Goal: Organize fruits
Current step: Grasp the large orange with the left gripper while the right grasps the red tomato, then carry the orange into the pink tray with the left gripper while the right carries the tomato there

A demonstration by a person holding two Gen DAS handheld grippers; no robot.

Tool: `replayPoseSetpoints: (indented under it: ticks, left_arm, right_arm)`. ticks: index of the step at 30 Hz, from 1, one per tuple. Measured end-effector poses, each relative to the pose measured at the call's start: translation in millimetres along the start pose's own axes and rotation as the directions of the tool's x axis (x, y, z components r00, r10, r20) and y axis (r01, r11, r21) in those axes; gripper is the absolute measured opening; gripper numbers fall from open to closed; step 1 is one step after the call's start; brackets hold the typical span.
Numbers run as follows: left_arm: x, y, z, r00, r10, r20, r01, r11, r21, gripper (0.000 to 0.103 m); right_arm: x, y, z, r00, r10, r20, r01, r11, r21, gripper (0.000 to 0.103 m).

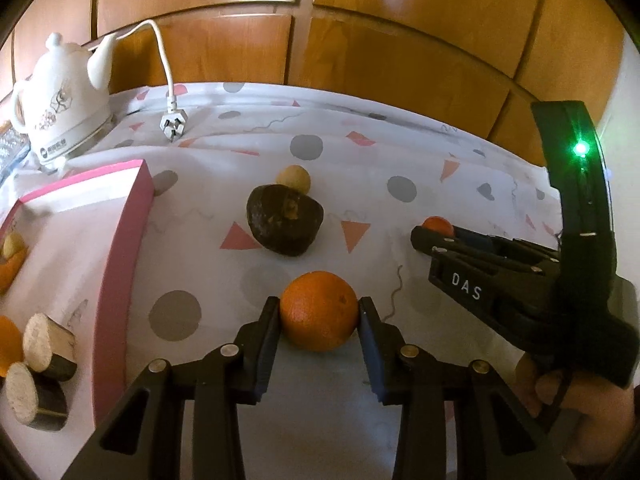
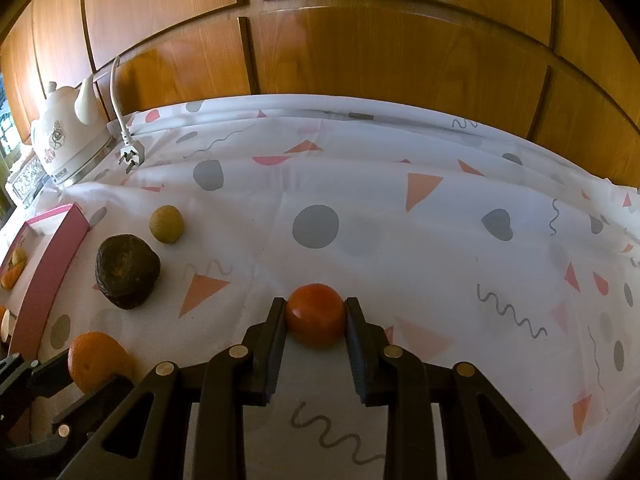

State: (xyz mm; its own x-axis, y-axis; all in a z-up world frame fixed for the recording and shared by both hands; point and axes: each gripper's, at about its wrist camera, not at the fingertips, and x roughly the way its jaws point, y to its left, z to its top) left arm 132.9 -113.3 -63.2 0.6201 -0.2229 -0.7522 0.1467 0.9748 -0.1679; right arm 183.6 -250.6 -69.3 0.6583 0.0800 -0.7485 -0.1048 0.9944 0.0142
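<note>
My left gripper (image 1: 319, 314) is shut on an orange (image 1: 319, 310) that rests on the patterned tablecloth; the orange also shows in the right wrist view (image 2: 94, 360). My right gripper (image 2: 316, 316) is shut on a small red-orange tomato-like fruit (image 2: 316, 314), also on the cloth; it shows in the left wrist view (image 1: 438, 225). A dark brown avocado (image 1: 285, 224) (image 2: 127, 272) and a small tan round fruit (image 1: 294, 178) (image 2: 167, 224) lie beyond. A pink-rimmed box (image 1: 120, 264) (image 2: 52, 264) at the left holds cut log-like pieces (image 1: 44, 372) and orange pieces (image 1: 10, 266).
A white electric kettle (image 1: 60, 108) (image 2: 68, 140) stands at the back left with its cord and plug (image 1: 174, 126) (image 2: 130, 156) on the cloth. Wooden cabinet panels (image 2: 360, 40) rise behind the table. A hand holds the right gripper's handle (image 1: 576, 400).
</note>
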Motion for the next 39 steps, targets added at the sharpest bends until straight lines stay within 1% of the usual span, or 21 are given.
replayPoseSetpoints:
  ticks: [8, 9, 17, 27, 35, 37, 39]
  left_arm:
    - [3.3, -2.1, -1.8, 1.000, 0.002, 0.000, -0.002, 1.000, 0.015, 0.040]
    - [4.0, -2.1, -2.0, 1.000, 0.007, -0.002, -0.007, 1.000, 0.016, 0.039]
    - [5.1, -2.6, -2.2, 1.000, 0.014, 0.000, -0.014, 1.000, 0.022, 0.039]
    - [3.3, 0.1, -1.1, 1.000, 0.005, -0.003, -0.005, 1.000, 0.019, 0.038]
    - [-13.1, 1.9, -8.5, 1.000, 0.020, -0.023, -0.020, 0.999, 0.032, 0.038]
    - [-17.3, 3.8, -10.5, 0.999, 0.023, -0.026, -0.022, 0.999, 0.028, 0.038]
    - [-21.6, 5.2, -12.9, 0.999, 0.023, -0.032, -0.022, 0.999, 0.027, 0.038]
  right_arm:
    - [0.0, 0.2, -0.6, 1.000, 0.000, 0.003, 0.000, 1.000, 0.001, 0.029]
    - [0.0, 0.1, -0.6, 1.000, 0.001, 0.003, -0.001, 1.000, 0.001, 0.029]
    - [-0.1, 0.1, -0.7, 1.000, 0.000, 0.004, 0.000, 1.000, 0.000, 0.029]
    - [-0.1, 0.2, -0.7, 1.000, -0.003, 0.003, 0.003, 1.000, -0.004, 0.029]
    - [-1.7, 2.4, 1.4, 1.000, -0.008, -0.020, 0.008, 1.000, -0.030, 0.029]
    - [-6.6, 4.2, -2.0, 0.999, -0.021, -0.028, 0.019, 0.999, -0.049, 0.028]
    - [-14.0, 4.8, -9.6, 0.999, -0.016, -0.034, 0.014, 0.999, -0.045, 0.028]
